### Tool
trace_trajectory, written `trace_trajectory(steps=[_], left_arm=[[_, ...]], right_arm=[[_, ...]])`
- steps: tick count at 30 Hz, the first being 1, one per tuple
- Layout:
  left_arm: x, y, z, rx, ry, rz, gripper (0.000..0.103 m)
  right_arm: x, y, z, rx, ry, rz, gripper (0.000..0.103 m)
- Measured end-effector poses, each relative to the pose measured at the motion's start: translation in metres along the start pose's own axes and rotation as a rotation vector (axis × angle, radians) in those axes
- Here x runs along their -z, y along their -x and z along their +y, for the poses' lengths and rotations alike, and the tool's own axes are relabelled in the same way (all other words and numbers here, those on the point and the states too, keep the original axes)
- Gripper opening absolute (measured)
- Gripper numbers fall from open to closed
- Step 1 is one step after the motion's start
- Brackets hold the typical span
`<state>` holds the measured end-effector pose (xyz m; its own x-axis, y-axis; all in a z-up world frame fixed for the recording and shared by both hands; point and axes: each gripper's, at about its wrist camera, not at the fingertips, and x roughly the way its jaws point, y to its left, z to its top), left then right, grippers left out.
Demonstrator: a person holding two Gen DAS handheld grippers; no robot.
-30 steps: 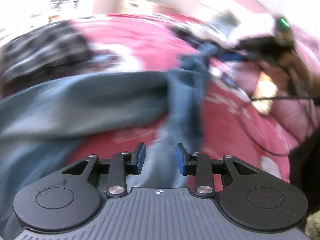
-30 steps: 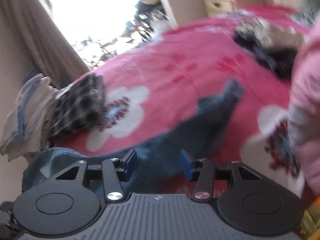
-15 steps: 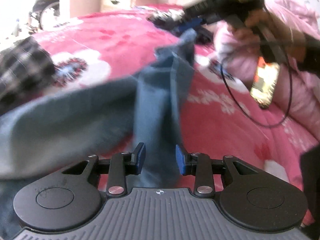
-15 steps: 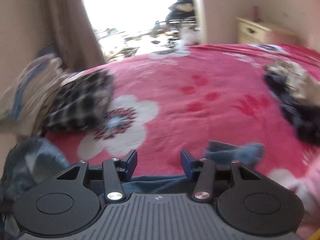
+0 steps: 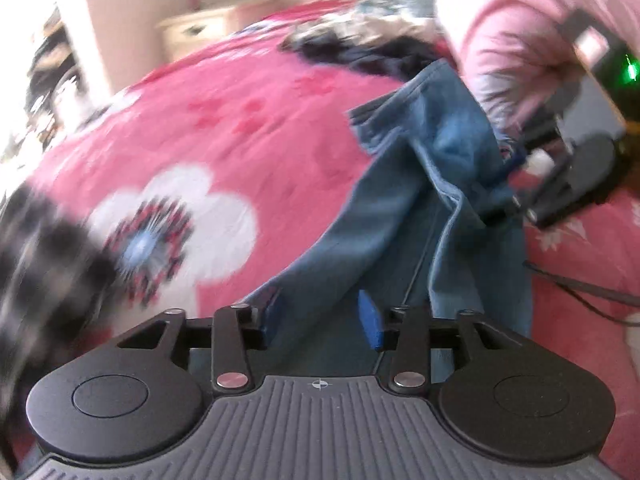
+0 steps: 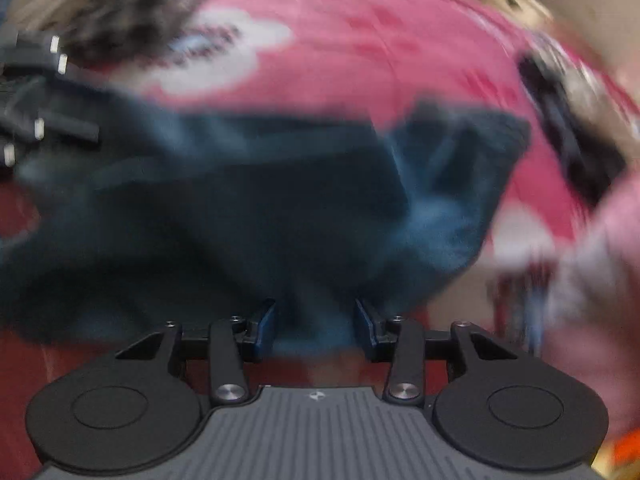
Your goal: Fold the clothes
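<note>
A pair of blue jeans (image 5: 400, 208) hangs stretched over the bed between my two grippers. In the left wrist view my left gripper (image 5: 319, 320) is shut on a thick bunch of denim that runs up and to the right. There my right gripper (image 5: 516, 200) is shut on another part of the jeans. The right wrist view is blurred. It shows the jeans (image 6: 240, 200) spread wide and dark in front of my right gripper (image 6: 316, 322), with cloth bunched between its blue pads. My left gripper (image 6: 94, 108) shows at the left edge.
The pink bedspread (image 5: 240, 120) with white flowers lies under everything. A black-and-white checked garment (image 5: 36, 248) sits at the left, and a dark clothes pile (image 5: 360, 48) at the far side. A pink sleeve (image 5: 520, 20) and a black cable (image 5: 580, 288) are on the right. A nightstand (image 5: 200, 32) stands behind.
Both grippers swung fast, still on the jeans. The right gripper came down and closer to the left one. The denim now fills the right wrist view where mostly bedspread showed before.
</note>
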<state>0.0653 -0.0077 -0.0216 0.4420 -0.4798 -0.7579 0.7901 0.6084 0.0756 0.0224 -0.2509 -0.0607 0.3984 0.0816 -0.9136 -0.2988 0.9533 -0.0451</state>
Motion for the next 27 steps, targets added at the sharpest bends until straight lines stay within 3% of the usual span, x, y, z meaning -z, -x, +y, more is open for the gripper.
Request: trace_trajectory(steps=[3, 7, 13, 16, 19, 21, 23, 27], left_arm=[[-0.016, -0.023, -0.010, 0.027, -0.096, -0.009, 0.057], [-0.037, -0.065, -0.011, 0.030, -0.128, 0.022, 0.057], [-0.053, -0.115, 0.006, 0.119, -0.055, 0.143, 0.058], [-0.050, -0.118, 0.014, 0.166, 0.035, 0.139, 0.057], [-0.042, -0.113, 0.013, 0.180, 0.072, 0.086, 0.040], [-0.039, -0.109, 0.004, 0.161, 0.059, 0.042, 0.022], [-0.036, -0.103, -0.002, 0.148, 0.074, -0.003, 0.010], [-0.037, -0.093, -0.001, 0.127, 0.106, -0.076, 0.006]], right_arm=[[0.017, 0.005, -0.017, -0.029, -0.122, -0.013, 0.044], [0.027, 0.016, -0.040, -0.064, -0.266, -0.054, 0.044], [0.031, 0.028, -0.075, -0.115, -0.446, -0.135, 0.053], [0.032, 0.024, -0.088, -0.160, -0.546, -0.140, 0.056], [0.036, 0.019, -0.093, -0.195, -0.618, -0.127, 0.056], [0.039, 0.020, -0.091, -0.188, -0.627, -0.122, 0.056], [0.041, 0.022, -0.087, -0.172, -0.614, -0.123, 0.056], [0.045, 0.035, -0.075, -0.144, -0.554, -0.167, 0.056]])
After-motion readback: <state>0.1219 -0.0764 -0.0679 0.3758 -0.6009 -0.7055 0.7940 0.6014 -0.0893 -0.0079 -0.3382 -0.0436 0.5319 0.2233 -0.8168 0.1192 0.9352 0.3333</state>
